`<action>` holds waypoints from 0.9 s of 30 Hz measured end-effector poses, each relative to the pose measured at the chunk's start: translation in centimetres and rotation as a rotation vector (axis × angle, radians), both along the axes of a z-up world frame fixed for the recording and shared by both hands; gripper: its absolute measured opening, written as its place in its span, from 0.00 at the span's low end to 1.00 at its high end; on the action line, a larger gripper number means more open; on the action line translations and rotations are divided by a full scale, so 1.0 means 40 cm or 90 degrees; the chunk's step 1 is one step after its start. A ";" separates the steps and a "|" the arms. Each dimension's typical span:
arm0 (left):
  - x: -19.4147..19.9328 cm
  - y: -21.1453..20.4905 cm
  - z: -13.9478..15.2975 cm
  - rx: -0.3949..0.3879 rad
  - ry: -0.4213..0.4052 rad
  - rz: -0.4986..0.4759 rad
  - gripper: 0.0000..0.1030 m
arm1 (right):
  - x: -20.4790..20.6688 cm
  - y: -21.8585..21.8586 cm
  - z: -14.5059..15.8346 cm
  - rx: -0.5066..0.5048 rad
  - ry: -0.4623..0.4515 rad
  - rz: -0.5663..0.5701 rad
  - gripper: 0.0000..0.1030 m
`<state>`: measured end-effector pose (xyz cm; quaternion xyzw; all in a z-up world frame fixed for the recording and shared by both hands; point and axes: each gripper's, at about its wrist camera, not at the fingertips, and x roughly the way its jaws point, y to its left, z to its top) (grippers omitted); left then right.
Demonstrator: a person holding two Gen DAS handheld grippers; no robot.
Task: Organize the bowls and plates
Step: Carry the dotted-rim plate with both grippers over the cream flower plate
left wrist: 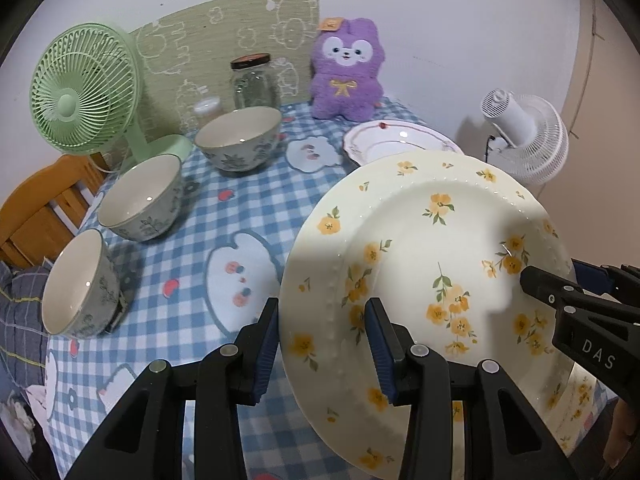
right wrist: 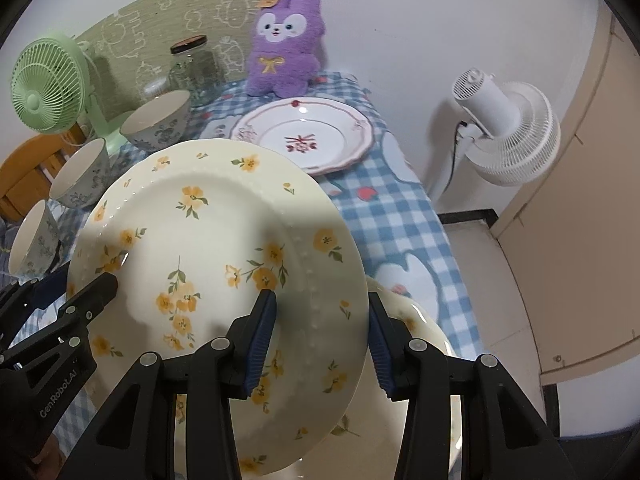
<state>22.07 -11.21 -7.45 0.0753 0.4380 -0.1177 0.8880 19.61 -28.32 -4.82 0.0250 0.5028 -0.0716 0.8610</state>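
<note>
A cream plate with yellow flowers (left wrist: pixel 420 240) (right wrist: pixel 200 232) hangs tilted above the checked tablecloth (left wrist: pixel 192 240). My left gripper (left wrist: pixel 324 332) is shut on its left rim. My right gripper (right wrist: pixel 322 320) is shut on the opposite rim and also shows in the left wrist view (left wrist: pixel 560 278). Under the raised plate lies a second yellow-flowered plate (right wrist: pixel 424 344), mostly hidden. A white plate with a pink rim (right wrist: pixel 308 136) sits farther back on the table. Three grey-patterned bowls (left wrist: pixel 240 140) (left wrist: pixel 140 196) (left wrist: pixel 76 284) stand in a row on the left.
At the back stand a green fan (left wrist: pixel 84 88), a glass jar (left wrist: pixel 254 84) and a purple plush toy (left wrist: pixel 346 72). A white fan (right wrist: pixel 508 132) stands on the floor beyond the table's right edge. A wooden chair (left wrist: pixel 44 208) is at the left.
</note>
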 end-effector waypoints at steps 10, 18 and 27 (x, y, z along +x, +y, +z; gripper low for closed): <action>-0.051 -0.055 -0.015 -0.002 0.012 -0.021 0.41 | -0.067 -0.056 -0.010 0.002 0.010 -0.023 0.46; -0.089 -0.098 -0.032 -0.002 0.023 -0.041 0.41 | -0.116 -0.098 -0.016 -0.001 0.012 -0.042 0.46; -0.113 -0.127 -0.054 0.003 0.038 -0.051 0.41 | -0.152 -0.131 -0.041 0.009 0.027 -0.059 0.46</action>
